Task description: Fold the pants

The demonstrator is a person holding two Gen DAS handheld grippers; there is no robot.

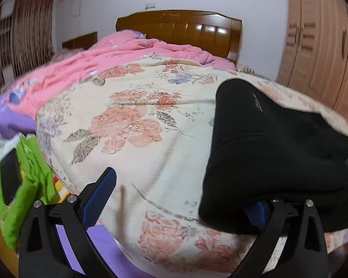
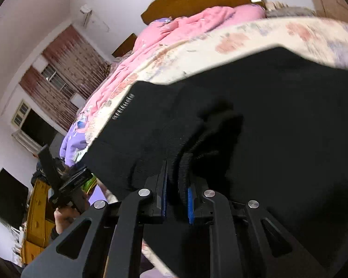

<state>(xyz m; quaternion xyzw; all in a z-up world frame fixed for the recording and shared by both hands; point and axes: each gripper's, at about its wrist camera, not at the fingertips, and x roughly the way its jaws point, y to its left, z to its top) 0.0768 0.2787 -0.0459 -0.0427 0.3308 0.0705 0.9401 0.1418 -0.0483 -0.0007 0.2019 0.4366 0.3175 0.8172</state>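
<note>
Black pants (image 1: 266, 143): bunched in thick layers on floral quilt (image 1: 136, 120), near bed's foot edge. Right claw (image 2: 176, 199) clamped on cuff-like ribbed edge. Left claw (image 1: 181, 199) spread wide, empty, one finger under fabric. Fold apparently partway; flattening, final fold left.

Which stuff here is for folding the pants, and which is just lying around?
For the job:
black pants
right tool, clamped on the pants
left tool, open
floral quilt under the pants

Just lying around:
pink blanket
green cloth
headboard
wardrobe
</note>
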